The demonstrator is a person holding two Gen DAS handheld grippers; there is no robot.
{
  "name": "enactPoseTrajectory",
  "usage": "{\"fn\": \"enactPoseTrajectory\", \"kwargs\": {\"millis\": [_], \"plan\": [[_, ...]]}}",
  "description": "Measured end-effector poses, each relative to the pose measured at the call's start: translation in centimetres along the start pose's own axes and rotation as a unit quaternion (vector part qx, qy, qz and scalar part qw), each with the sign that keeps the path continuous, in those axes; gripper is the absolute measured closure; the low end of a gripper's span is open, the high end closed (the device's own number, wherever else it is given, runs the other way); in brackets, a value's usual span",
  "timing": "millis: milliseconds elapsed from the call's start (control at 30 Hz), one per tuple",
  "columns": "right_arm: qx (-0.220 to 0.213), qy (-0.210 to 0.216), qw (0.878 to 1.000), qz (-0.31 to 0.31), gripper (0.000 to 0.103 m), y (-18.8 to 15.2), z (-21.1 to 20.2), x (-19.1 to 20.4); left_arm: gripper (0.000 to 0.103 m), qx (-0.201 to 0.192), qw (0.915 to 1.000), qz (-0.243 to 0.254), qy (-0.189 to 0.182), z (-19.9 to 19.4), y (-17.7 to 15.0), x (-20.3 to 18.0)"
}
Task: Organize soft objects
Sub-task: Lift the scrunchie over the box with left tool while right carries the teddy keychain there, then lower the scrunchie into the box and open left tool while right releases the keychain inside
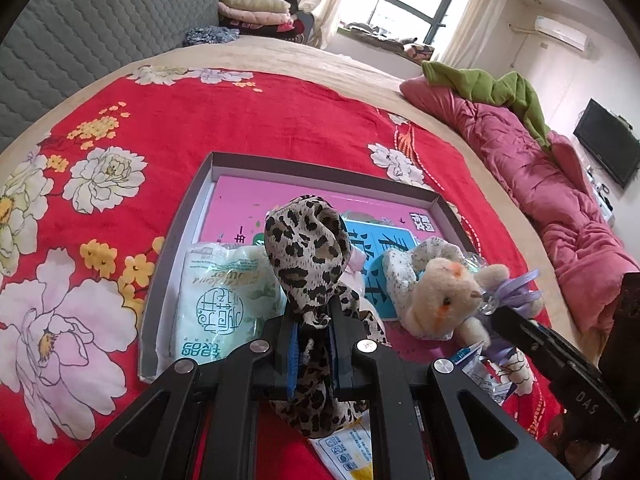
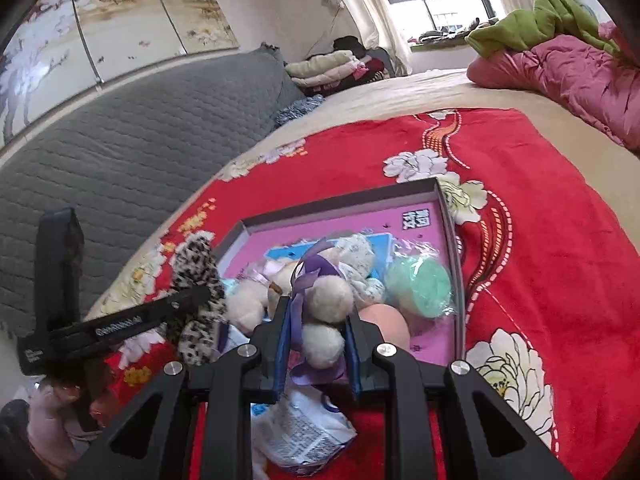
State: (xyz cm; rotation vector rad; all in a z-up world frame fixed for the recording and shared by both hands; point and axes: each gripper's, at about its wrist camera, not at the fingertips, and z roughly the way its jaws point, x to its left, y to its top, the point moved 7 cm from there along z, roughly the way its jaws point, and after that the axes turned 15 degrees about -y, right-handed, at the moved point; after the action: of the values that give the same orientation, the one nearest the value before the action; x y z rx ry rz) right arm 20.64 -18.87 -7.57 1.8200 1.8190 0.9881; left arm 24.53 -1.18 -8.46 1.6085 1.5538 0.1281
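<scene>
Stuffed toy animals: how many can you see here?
1 for sure: a cream plush bear with a purple ribbon, lying at the gray tray's near edge, its leg pinched in the right tool. Others may hide underneath.

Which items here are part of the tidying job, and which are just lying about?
In the job: leopard-print scarf, plush bear, grey box, tissue pack, green sponge pack.
Lying about: pink quilt, green blanket, folded bedding, television.
</scene>
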Motion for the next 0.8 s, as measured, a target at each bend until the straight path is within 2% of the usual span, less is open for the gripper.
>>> {"fn": "enactPoseTrajectory", "kwargs": {"millis": [333,700,800], "plan": [[0.003,-0.026,1.0,0.006,0.077,-0.1,0.5,-0.9,0.092,0.001,1.0,0.002,-0.001,0.3,-0.2,0.1],[-0.01,-0.066,0.998,0.001,0.06,0.0,-0.1,-2.2,0.091,0.002,1.0,0.002,-0.005,0.6,-0.2,0.0],[-0.009,-0.07,0.998,0.004,0.06,0.0,-0.5,-2.6,0.09,0.001,1.0,0.001,-0.004,0.6,-0.2,0.0]]}}
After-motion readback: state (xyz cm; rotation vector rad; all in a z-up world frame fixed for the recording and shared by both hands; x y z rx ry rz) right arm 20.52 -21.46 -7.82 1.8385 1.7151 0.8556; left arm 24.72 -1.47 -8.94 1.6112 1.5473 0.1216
